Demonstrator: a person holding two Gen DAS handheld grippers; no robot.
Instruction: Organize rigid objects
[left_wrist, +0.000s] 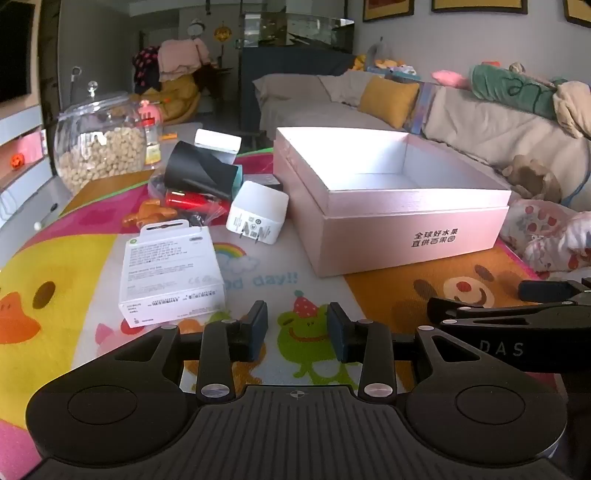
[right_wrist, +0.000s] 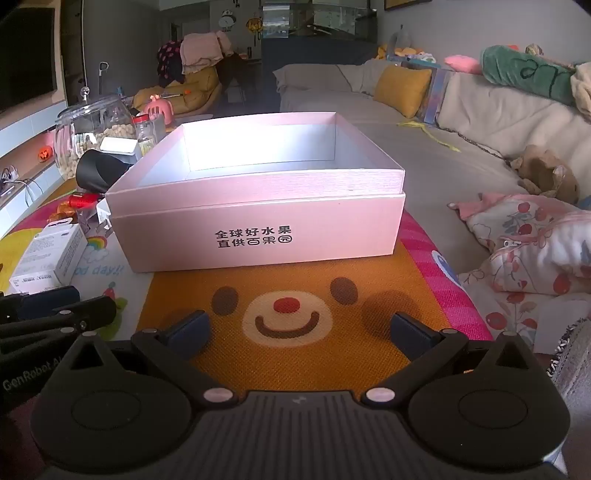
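Note:
An open, empty pink box (left_wrist: 410, 236) with black Chinese lettering stands on the cartoon play mat; it also shows in the right wrist view (right_wrist: 255, 236). Left of it lie a white flat package (left_wrist: 170, 269), a white plug adapter (left_wrist: 256, 212), a black cylinder (left_wrist: 199, 171), a red tube (left_wrist: 186, 199) and an orange toy (left_wrist: 147, 214). My left gripper (left_wrist: 297, 328) is open and empty, low over the mat just right of the white package. My right gripper (right_wrist: 299, 332) is wide open and empty, in front of the pink box over the bear face.
A glass jar of nuts (left_wrist: 98, 147) and a small red-capped bottle (left_wrist: 151, 142) stand at the mat's far left. A sofa (left_wrist: 480, 125) with cushions runs behind and right. A floral pillow (right_wrist: 535, 251) lies to the right of the mat.

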